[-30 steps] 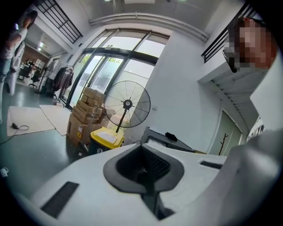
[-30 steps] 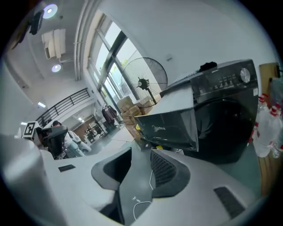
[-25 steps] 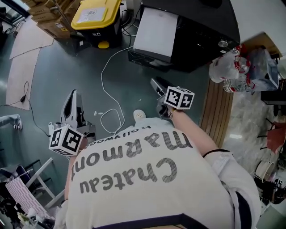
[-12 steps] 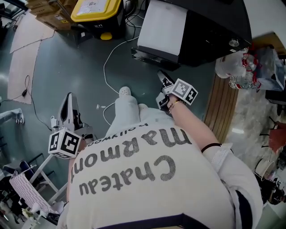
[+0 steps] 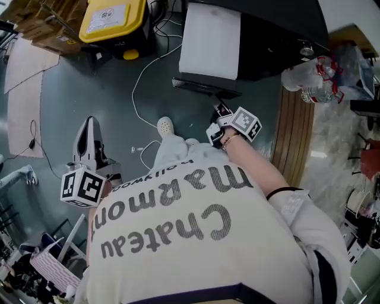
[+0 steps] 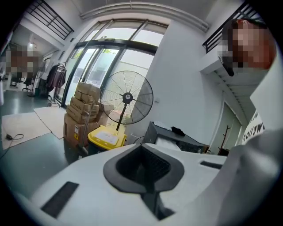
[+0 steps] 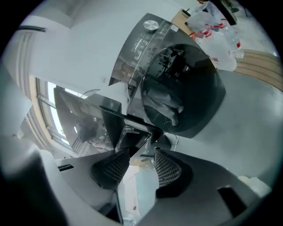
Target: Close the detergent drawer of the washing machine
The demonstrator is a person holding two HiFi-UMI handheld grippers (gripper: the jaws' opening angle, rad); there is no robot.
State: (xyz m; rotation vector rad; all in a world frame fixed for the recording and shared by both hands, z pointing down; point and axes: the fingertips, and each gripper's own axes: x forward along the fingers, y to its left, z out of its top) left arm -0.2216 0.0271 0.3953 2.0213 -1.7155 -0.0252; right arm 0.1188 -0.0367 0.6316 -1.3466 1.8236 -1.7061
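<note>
The black washing machine (image 5: 279, 27) stands ahead, its round dark door (image 7: 185, 88) facing me. Its dark detergent drawer (image 7: 128, 132) sticks out of the front, also visible in the head view as a dark ledge (image 5: 205, 86). My right gripper (image 5: 219, 111) hangs close in front of that drawer. In the right gripper view, the right gripper (image 7: 140, 154) is open. Its jaws have just been opening, with nothing between the pads and the drawer's corner just past the tips. My left gripper (image 5: 90, 126) is out over the floor at the left, away from the machine. The left gripper (image 6: 145, 152) is shut and empty.
A white panel (image 5: 211, 38) lies beside the machine's black top. A yellow-lidded bin (image 5: 113, 18), cardboard boxes (image 6: 82, 114) and a standing fan (image 6: 128, 97) are at the left. A white cable (image 5: 139, 89) trails on the floor. Bagged bottles (image 5: 314, 77) sit by wooden decking (image 5: 291, 142).
The right gripper has rolled and moved in close to the drawer at the machine's front. The left gripper has shifted forward. A leg has stepped forward under me.
</note>
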